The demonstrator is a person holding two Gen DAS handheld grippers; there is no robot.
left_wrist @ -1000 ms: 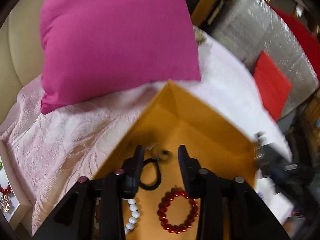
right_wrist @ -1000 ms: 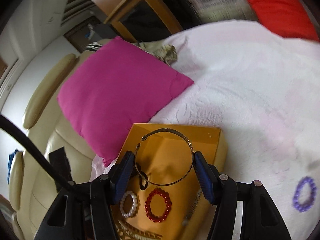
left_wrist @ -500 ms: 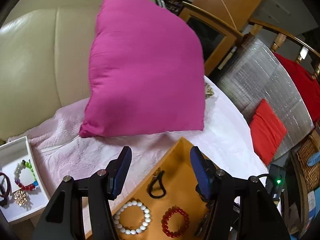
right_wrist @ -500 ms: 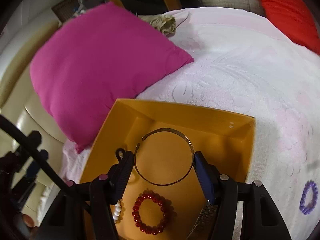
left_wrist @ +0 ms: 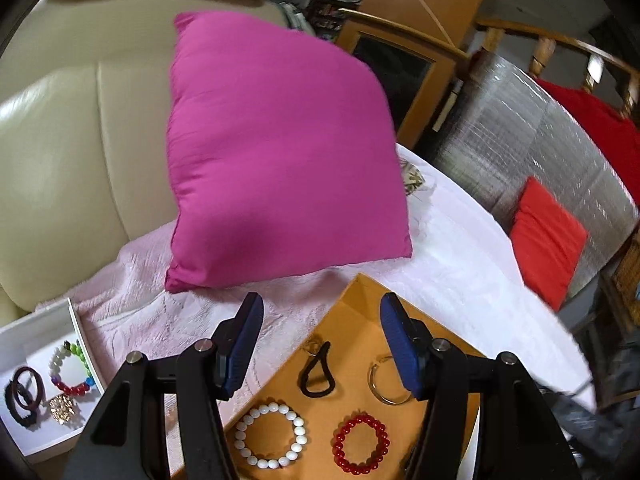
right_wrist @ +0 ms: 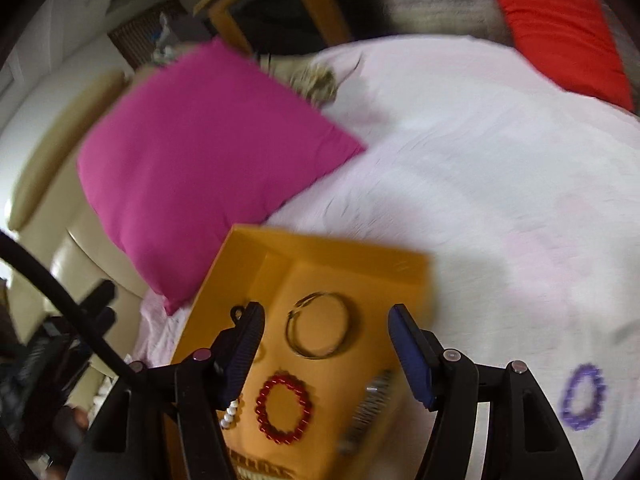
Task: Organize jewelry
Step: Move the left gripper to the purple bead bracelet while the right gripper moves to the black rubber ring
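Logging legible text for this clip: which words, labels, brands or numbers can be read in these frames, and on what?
None can be read.
Orange tray: no print shows in either view; a pale pattern at its near edge is too blurred to tell.
White tray: no lettering visible.
Shelf clutter behind the pink pillow: too small and blurred to read.

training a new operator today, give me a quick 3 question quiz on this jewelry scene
1. True or false: the right tongs hold the metal bangle.
2. Which lies outside the orange tray? A red bead bracelet B purple bracelet C white bead bracelet
3. Fill in: the multicolour bracelet sits in the ___ tray.

Key: 1 false, the bangle lies in the tray; 2 B; 3 white.
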